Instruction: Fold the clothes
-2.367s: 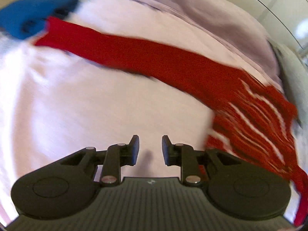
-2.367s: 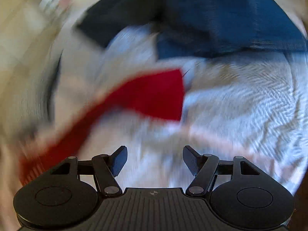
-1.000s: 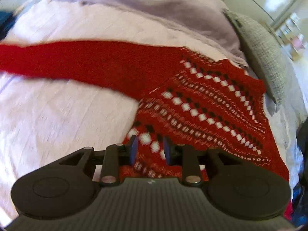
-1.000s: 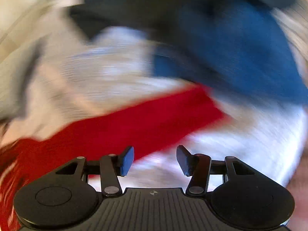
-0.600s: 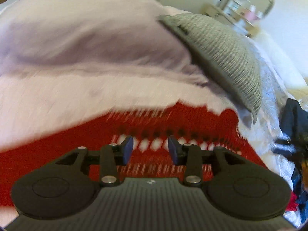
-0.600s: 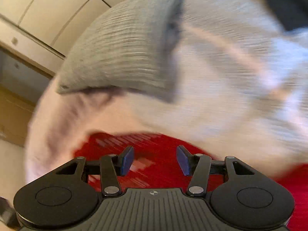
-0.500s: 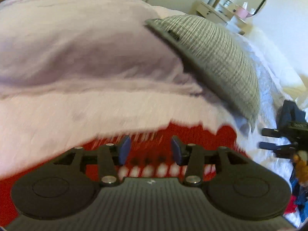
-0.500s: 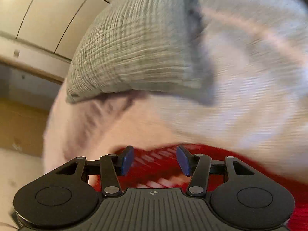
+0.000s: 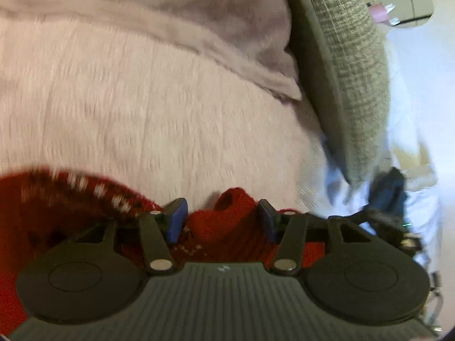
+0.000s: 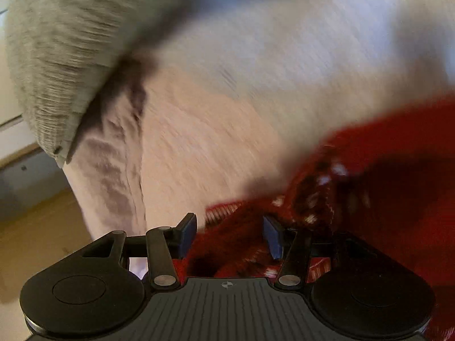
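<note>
A red knitted sweater with a white and black pattern lies on a pale pink blanket on a bed. My left gripper is open, low over the sweater's top edge, with a raised bump of red knit between its jaws. In the right wrist view the sweater fills the lower right. My right gripper is open, with the sweater's ribbed edge between its jaws.
A grey woven pillow stands at the right of the left wrist view and at the upper left of the right wrist view. A lilac duvet fold lies behind. The bed edge and wooden floor are at the left.
Both grippers have swung from the sleeve and the blue clothes to the sweater's top edge near the pillow and dropped low onto it. The left jaws have opened wider.
</note>
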Demonstrator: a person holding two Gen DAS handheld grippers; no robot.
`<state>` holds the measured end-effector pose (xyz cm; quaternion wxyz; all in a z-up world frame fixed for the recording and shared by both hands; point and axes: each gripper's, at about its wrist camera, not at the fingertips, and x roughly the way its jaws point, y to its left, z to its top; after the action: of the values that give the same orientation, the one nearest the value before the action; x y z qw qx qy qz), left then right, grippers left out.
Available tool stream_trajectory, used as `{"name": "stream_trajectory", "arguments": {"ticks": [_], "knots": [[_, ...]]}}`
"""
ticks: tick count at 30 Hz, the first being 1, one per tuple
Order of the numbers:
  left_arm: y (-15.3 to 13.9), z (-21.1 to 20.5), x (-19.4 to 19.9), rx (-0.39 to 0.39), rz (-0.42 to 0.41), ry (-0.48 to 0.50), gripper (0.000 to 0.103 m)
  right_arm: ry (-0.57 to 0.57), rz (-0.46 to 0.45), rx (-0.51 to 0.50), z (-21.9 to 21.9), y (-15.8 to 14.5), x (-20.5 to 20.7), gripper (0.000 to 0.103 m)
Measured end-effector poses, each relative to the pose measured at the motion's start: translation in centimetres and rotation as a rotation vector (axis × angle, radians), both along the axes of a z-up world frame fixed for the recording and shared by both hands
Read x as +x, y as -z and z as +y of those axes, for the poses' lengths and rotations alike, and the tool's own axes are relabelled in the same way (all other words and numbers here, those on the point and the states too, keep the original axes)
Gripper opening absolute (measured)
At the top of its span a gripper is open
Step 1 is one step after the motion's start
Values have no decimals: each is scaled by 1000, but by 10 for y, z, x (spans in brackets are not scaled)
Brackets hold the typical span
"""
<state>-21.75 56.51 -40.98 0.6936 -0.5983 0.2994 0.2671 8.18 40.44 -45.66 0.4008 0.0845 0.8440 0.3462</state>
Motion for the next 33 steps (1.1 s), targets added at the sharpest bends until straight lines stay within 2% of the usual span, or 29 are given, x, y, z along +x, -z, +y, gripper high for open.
{"name": "stream_trajectory", "arguments": {"ticks": [1, 2, 3, 4, 5, 7, 9, 11, 13, 14, 15, 16, 17, 18, 21, 23, 25, 28, 29, 30, 33], "knots": [[1, -5, -3, -12, -26, 5, 45, -8, 24, -12, -8, 3, -2, 54], [-2, -11, -5, -4, -40, 21, 37, -27, 27, 0, -14, 1, -4, 54], [-5, -17, -5, 9, -48, 38, 27, -46, 11, 33, -20, -3, -8, 37], [-12, -20, -8, 42, -64, 44, 21, -65, -12, 73, -24, -9, -10, 22], [-19, -23, -11, 80, -82, 47, 15, -82, -54, 130, -25, -18, -11, 10], [-35, -30, -17, 156, -120, 52, 9, -111, -140, 253, -26, -38, -12, 7], [-62, -33, -19, 323, -119, 34, 8, -106, -237, 435, -22, -71, -8, 7], [-91, -35, -21, 502, -113, 13, 8, -87, -353, 681, -18, -113, -4, 7], [-119, -38, -23, 681, -107, -9, 16, -98, -530, 866, -12, -147, -6, 7], [-123, -36, -22, 719, -56, -46, 23, -100, -607, 921, -6, -160, -6, 10], [-123, -33, -19, 743, 9, -90, 32, -96, -655, 875, 6, -160, -5, 36], [-118, -28, -20, 720, 51, -120, 34, -90, -694, 824, 14, -159, -2, 57], [-111, -23, -21, 684, 85, -147, 34, -78, -710, 764, 15, -154, 2, 84], [-104, -18, -22, 649, 119, -174, 34, -66, -725, 704, 16, -148, 6, 84], [-80, -18, -32, 543, 142, -193, 35, -38, -756, 537, 16, -131, 18, 84], [-63, -18, -40, 473, 153, -202, 36, -74, -707, 530, -3, -118, 24, 84], [-52, -19, -40, 443, 150, -200, 36, -130, -690, 517, -14, -107, 24, 84], [-42, -15, -31, 418, 123, -188, 40, -184, -684, 518, -5, -96, 14, 84], [-39, -12, -25, 422, 124, -170, 47, -195, -679, 525, 0, -93, 10, 84], [-36, -9, -17, 429, 129, -148, 50, -206, -675, 533, 5, -91, 6, 84], [-28, 0, 6, 450, 142, -84, 49, -234, -664, 533, 21, -82, -8, 81]]}}
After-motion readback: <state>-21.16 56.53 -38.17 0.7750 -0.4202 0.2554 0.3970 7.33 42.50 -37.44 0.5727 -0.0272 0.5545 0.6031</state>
